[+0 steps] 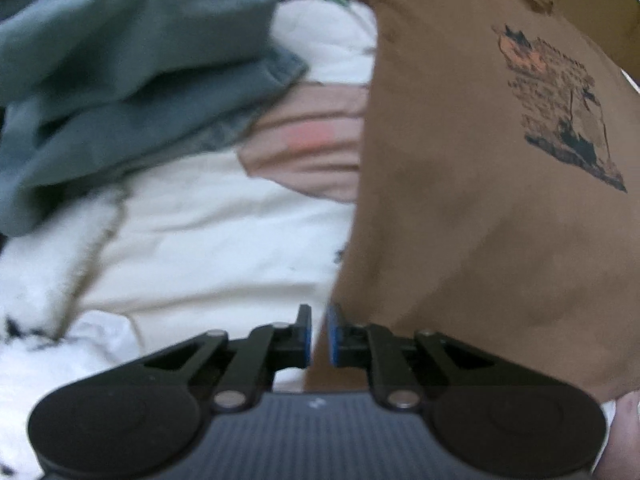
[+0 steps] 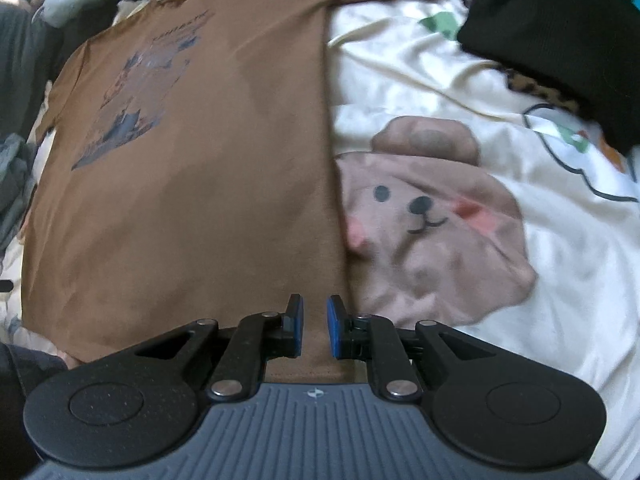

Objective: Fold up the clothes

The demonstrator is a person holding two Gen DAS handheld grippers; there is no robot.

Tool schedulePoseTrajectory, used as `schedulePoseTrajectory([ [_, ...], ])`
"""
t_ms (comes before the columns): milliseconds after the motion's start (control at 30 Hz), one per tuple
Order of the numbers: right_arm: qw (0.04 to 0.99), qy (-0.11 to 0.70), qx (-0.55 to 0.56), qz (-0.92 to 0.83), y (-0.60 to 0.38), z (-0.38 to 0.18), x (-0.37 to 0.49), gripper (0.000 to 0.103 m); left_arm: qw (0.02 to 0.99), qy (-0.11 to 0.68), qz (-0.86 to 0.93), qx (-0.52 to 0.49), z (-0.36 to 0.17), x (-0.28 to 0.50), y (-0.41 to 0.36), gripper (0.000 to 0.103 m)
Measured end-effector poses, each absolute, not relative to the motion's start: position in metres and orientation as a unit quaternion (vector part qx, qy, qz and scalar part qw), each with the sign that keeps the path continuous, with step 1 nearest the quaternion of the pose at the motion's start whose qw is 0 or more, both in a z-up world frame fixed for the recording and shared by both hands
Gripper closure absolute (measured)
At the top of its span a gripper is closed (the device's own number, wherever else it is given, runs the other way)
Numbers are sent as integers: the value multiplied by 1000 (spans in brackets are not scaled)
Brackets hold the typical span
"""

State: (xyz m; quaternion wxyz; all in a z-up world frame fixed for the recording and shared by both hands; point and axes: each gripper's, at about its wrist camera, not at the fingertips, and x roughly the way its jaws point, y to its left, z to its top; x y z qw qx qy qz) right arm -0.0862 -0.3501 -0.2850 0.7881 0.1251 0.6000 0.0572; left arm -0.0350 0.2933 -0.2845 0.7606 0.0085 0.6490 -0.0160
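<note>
A brown T-shirt (image 1: pixel 460 200) with a dark printed picture (image 1: pixel 560 108) lies spread flat on a white bed cover (image 1: pixel 200 240). My left gripper (image 1: pixel 319 332) points straight down at the shirt's left side edge. Its blue pads are almost together, and I cannot tell whether cloth is pinched between them. In the right wrist view the same T-shirt (image 2: pixel 200 200) fills the left half. My right gripper (image 2: pixel 315 326) hovers over the shirt's right side near its hem, jaws a narrow gap apart, with flat brown cloth showing through the gap.
A crumpled blue-grey garment (image 1: pixel 120 72) lies on the cover to the left of the shirt. A black garment (image 2: pixel 560 40) sits at the far right. A bear print (image 2: pixel 432 216) is on the bed cover (image 2: pixel 560 280). Grey clothes (image 2: pixel 16 176) lie beyond the shirt's left edge.
</note>
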Motion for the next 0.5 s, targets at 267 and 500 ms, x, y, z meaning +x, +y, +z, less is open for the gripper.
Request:
schedulePoseTrajectory([
  [267,764,634,117,32,-347,-316,-89,90,733,679,9,32,-322,-44,289,98],
  [500,751,650,117,10,-351,-316,-99,90,716,697,12,42,-322,-48,298,95],
])
